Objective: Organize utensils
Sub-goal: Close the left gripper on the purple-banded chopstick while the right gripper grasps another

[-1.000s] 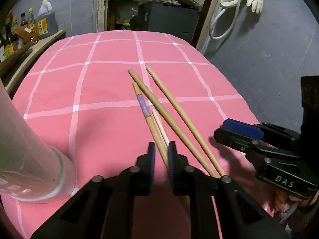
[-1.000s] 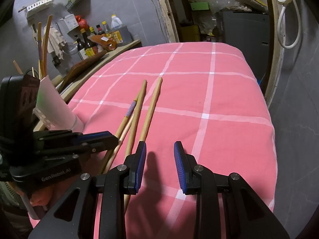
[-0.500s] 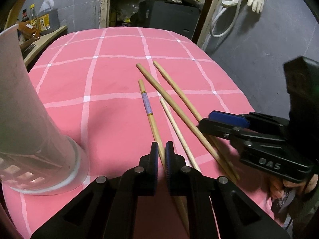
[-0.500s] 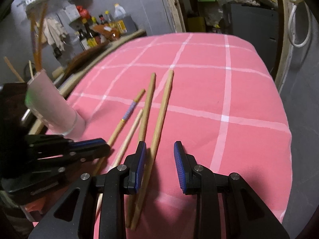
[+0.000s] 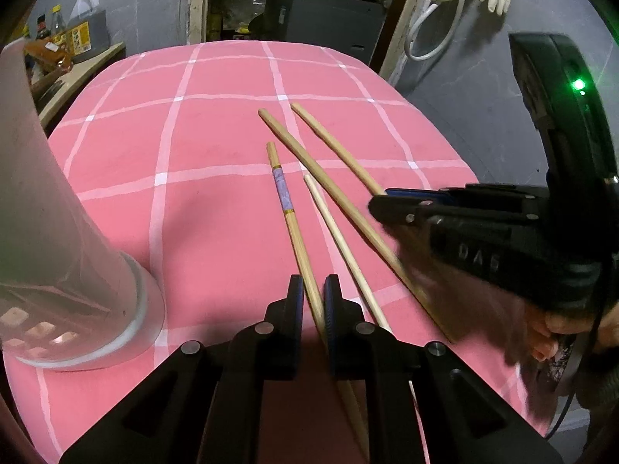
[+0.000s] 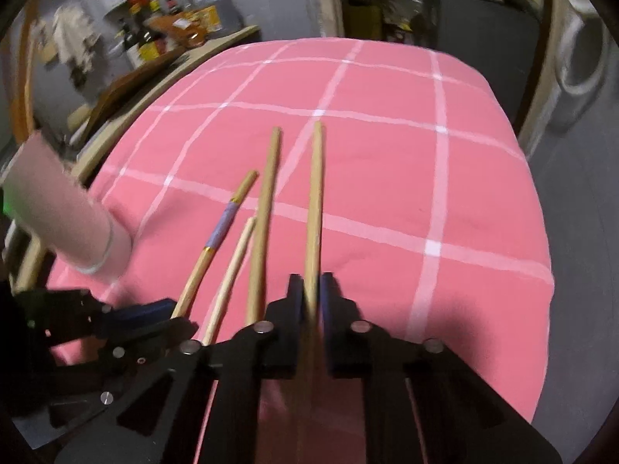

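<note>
The left gripper [image 5: 311, 301] is clamped on the banded chopstick [image 5: 284, 197], held near its lower end so that the decorated end points away over the cloth. The right gripper [image 6: 311, 301] is closed on the rightmost long chopstick [image 6: 315, 201], gripped low on its length in the same way; a hold near one end probably allows each stick to be tipped upright and dropped into the holder. Between the two gripped sticks, a short pale chopstick [image 5: 336, 232] and a second long chopstick [image 5: 321, 181] are left loose on the pink checked tablecloth [image 5: 201, 232], all four lying roughly parallel.

Further out, the pale perforated utensil holder [image 5: 58, 232] is seen standing on the cloth at the left. From the left wrist, the holder's cut-out base and the right gripper's body, with a lit green lamp, are shown. From the right wrist, blurred by motion, the closed pads on the long stick are shown directly, along with bottles [image 6: 154, 34] on a side shelf.
</note>
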The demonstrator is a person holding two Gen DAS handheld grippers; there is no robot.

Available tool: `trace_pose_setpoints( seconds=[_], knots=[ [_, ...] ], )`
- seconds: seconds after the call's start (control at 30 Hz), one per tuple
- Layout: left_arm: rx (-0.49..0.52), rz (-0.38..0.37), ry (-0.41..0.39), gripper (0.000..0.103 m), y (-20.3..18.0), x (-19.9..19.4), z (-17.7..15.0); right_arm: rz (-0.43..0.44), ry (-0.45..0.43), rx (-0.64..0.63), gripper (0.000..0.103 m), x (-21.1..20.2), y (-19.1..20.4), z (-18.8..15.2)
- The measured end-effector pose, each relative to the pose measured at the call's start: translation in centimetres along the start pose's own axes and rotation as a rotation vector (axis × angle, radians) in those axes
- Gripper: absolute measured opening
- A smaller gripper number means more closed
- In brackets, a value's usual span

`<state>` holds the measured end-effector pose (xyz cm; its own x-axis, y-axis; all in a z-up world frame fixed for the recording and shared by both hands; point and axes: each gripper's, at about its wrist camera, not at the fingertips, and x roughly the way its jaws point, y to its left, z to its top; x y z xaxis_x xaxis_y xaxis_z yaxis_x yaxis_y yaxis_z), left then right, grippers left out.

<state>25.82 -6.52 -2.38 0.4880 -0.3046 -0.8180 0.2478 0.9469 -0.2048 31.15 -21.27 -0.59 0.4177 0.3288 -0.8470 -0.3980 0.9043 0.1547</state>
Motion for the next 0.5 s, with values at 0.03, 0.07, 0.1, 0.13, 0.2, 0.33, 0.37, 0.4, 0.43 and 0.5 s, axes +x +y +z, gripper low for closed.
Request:
trace_pose_setpoints(
  seconds=[0.03,0.07,0.1,0.13,0.2,0.33,0.37,0.4,0.43,0.5],
  knots=[
    [-0.007,-0.004,0.001,0.008,0.1,-0.1,0.0,0.018,-0.002,0.033,0.005,-0.2,-0.4,-0.2],
    [-0.015,-0.009,0.002,0.007,0.2,-0.2,-0.2,0.033,-0.008,0.057,0.005,-0.4,-0.7,-0.4],
    [-0.021,-0.012,0.002,0.006,0.4,-0.4,-0.3,0.059,-0.02,0.084,0.005,-0.7,-1.0,-0.8],
    [-0.024,-0.013,0.002,0.006,0.4,-0.5,-0.3,0.087,-0.031,0.113,0.005,-1.0,-1.4,-1.2],
    [-0.026,-0.021,-0.002,0.004,0.6,-1.1,-0.7,0.125,-0.054,0.158,0.005,-1.5,-1.9,-2.1],
    [-0.016,-0.04,-0.022,0.004,0.5,-2.0,-1.3,0.202,-0.124,0.233,0.005,-3.3,-2.1,-4.7],
    [-0.013,-0.043,-0.027,0.004,0.4,-2.2,-1.5,0.21,-0.139,0.242,0.005,-3.6,-2.0,-5.1],
    [-0.011,-0.049,-0.032,0.004,0.4,-2.5,-1.7,0.218,-0.163,0.252,0.005,-4.1,-1.9,-5.7],
    [-0.01,-0.055,-0.04,0.004,0.4,-2.8,-1.9,0.226,-0.188,0.26,0.005,-4.6,-1.9,-6.3],
    [-0.008,-0.061,-0.07,0.004,0.5,-3.8,-2.4,0.234,-0.236,0.275,0.005,-5.5,-1.9,-7.0]
  ],
)
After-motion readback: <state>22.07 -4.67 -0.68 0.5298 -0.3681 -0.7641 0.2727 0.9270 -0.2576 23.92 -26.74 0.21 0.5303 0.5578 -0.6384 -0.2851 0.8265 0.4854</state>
